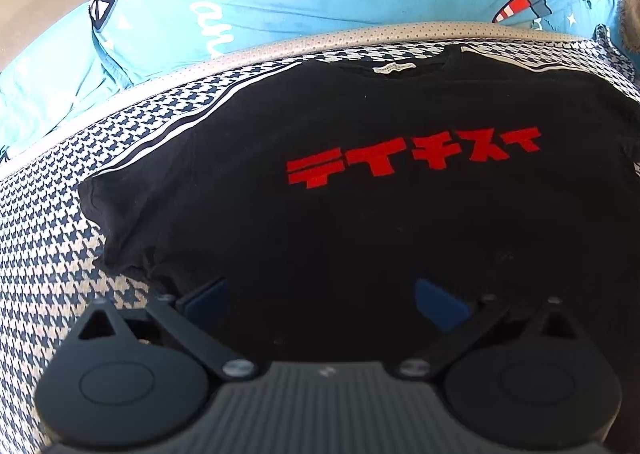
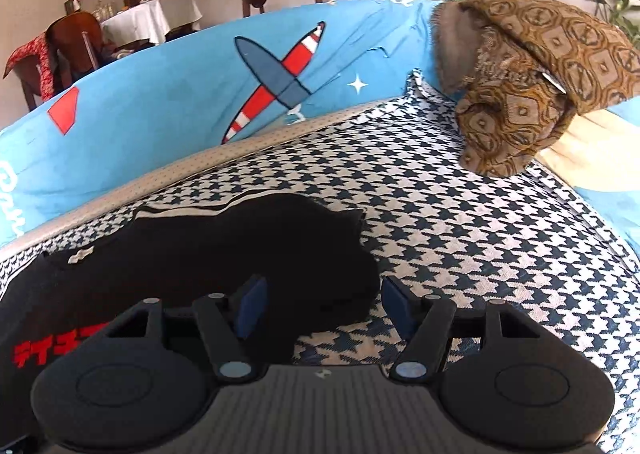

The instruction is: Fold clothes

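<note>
The black cotton T-shirt with red letters [image 1: 360,194] lies flat on the checked black-and-white sofa cover [image 2: 460,222], and both the left gripper [image 1: 322,300] and the right gripper [image 2: 323,306] hang over it with jaws wide and empty.

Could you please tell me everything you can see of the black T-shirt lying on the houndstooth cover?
The black T-shirt lies spread flat, front up, on the houndstooth cover, collar away from the camera with a white label inside it. Red blocky characters run across the chest. It looks like soft cotton, its short sleeves lightly rumpled. Both the left gripper and the right gripper hover open above it, gripping nothing.
</note>
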A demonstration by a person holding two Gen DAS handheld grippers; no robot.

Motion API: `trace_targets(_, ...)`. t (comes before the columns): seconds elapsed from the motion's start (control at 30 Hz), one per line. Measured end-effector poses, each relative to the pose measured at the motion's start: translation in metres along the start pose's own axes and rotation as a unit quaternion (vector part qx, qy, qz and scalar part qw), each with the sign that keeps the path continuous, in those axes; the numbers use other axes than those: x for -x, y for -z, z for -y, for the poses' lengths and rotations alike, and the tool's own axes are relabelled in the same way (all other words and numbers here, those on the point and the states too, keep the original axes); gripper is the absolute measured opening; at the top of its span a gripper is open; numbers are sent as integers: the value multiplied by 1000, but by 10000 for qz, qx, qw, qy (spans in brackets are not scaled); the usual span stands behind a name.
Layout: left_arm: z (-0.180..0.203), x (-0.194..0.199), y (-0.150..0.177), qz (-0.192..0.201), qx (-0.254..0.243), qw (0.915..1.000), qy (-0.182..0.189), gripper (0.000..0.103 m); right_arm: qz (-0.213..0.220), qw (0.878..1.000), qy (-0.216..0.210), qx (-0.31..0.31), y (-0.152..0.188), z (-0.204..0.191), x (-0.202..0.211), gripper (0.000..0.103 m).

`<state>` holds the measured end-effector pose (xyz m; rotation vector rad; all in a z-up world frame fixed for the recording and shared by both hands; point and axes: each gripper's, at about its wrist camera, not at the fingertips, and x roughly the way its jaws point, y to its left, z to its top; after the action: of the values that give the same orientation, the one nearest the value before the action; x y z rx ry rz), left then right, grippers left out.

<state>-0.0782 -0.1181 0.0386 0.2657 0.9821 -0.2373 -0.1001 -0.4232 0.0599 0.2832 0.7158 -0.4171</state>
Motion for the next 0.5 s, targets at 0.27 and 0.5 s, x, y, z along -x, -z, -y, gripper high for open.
trace_targets(0.27,-2,-7,0,-85,44,10000,-13,103,-141,9969,141,-765,-7,26,-28,65)
trace_targets(0.5,-2,-12,1,-176,54,9998,4,103,-156,9962,206,-826,-2,23,-45,65)
